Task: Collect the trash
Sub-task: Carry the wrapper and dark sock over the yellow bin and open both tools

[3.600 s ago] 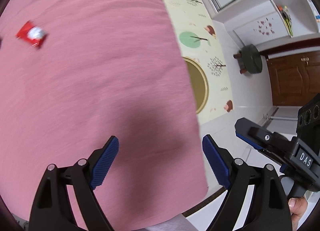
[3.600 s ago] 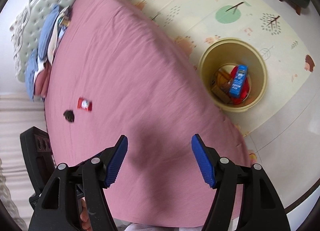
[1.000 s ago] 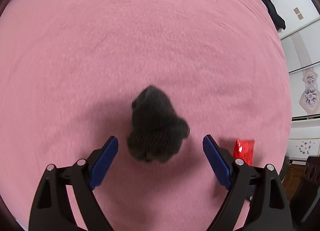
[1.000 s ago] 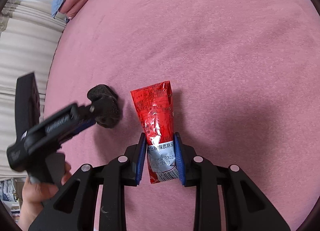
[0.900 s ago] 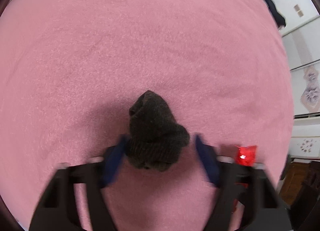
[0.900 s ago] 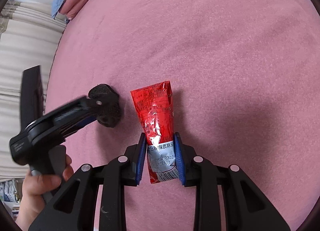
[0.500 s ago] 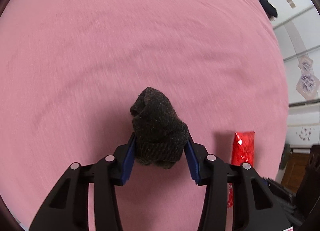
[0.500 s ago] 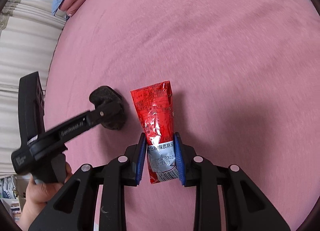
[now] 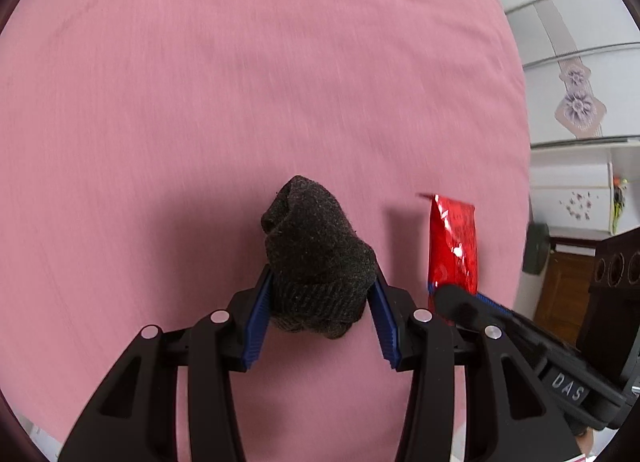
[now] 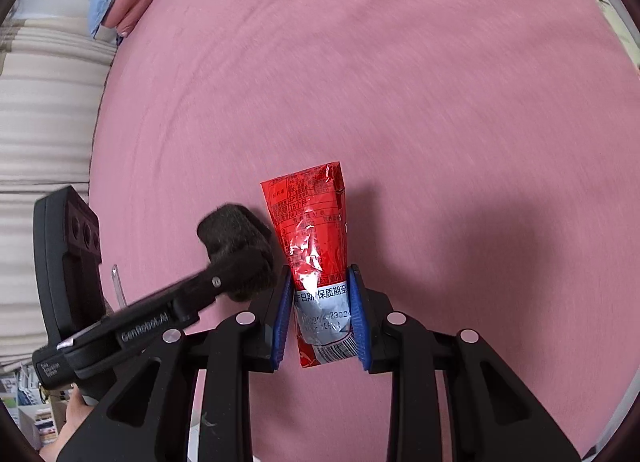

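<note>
Above the pink bedspread [image 9: 240, 82], left hand-held gripper [image 9: 322, 312] clamps a dark sock [image 9: 316, 262]; right hand-held gripper [image 10: 320, 314] pinches a red wrapper [image 10: 316, 246].

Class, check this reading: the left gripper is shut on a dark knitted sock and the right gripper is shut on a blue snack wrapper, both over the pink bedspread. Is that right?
Not quite. The snack wrapper in the right gripper is red, not blue, as the right wrist view shows. The rest holds: the left gripper is shut on the dark knitted sock, over the pink bedspread.

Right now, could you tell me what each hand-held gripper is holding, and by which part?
Left hand-held gripper: dark grey knitted fabric bundle, by its wider near end. Right hand-held gripper: red foil wrapper, by its white printed end.
</note>
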Tool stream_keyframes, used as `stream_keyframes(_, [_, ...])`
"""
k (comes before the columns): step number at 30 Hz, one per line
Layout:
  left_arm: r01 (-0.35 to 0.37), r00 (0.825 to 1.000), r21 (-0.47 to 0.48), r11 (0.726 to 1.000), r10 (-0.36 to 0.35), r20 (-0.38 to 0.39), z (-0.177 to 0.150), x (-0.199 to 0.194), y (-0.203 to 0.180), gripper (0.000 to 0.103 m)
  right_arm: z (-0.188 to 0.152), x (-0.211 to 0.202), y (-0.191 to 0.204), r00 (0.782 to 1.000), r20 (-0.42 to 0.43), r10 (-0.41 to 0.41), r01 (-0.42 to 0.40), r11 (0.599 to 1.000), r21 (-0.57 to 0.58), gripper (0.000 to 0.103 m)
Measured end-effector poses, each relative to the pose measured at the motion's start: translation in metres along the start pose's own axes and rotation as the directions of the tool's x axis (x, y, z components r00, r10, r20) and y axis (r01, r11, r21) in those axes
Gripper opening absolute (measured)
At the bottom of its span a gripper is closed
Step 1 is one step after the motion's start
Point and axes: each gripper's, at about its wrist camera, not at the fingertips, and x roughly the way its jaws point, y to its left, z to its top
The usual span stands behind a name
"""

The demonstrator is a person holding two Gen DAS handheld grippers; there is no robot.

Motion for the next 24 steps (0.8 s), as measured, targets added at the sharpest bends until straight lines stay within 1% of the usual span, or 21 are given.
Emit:
stream_keyframes(2, [-0.005,1.000,0.023,1.000,0.005,-0.019,-0.024,0.003,-0.008,0.046,-0.018,-0.008,-0.008,1.000,0.001,-0.002,0.002,1.000,0.023,0.027])
stream_keyframes(4, [0.015,0.999,0.022,1.000,-0.014,-0.041,-0.044,0.004,-0.010,0.046,-0.037,-0.016,-0.020,1.000,0.007,0.001,-0.001,0.999,0.055,0.027])
stream_keyframes(5, [0.017,0.999,0.026,1.000,-0.016,-0.049,-0.051,0.003,-0.012,0.046,-0.045,-0.016,-0.017,1.000,0.009,0.000,-0.001,0.998,0.068,0.027])
stream_keyframes(6, [0.017,0.998,0.042,0.999,-0.015,-0.060,-0.062,0.004,-0.017,0.046,-0.053,-0.021,-0.024,1.000,0.012,0.000,-0.001,0.997,0.078,0.027])
stream_keyframes(9, [0.022,0.996,0.085,0.996,-0.015,-0.085,-0.087,0.006,-0.029,0.046,-0.078,-0.033,-0.039,1.000,0.026,-0.002,-0.001,0.994,0.111,0.027])
stream_keyframes(12, [0.024,0.994,0.136,0.990,-0.009,-0.112,-0.103,0.010,-0.047,0.046,-0.103,-0.047,-0.052,0.999,0.052,0.003,-0.011,0.988,0.151,0.027])
stream_keyframes(17, [0.028,0.989,0.236,0.971,0.007,-0.148,-0.141,0.014,-0.082,0.046,-0.135,-0.071,-0.074,0.993,0.115,0.007,-0.033,0.973,0.227,0.027])
stream_keyframes(21, [0.047,0.985,0.312,0.949,0.007,-0.170,-0.167,0.018,-0.125,0.046,-0.158,-0.097,-0.097,0.987,0.161,0.005,-0.049,0.961,0.272,0.027])
stream_keyframes(24, [0.061,0.984,0.363,0.930,0.006,-0.181,-0.185,0.019,-0.154,0.046,-0.165,-0.118,-0.111,0.982,0.190,-0.006,-0.049,0.956,0.288,0.027])
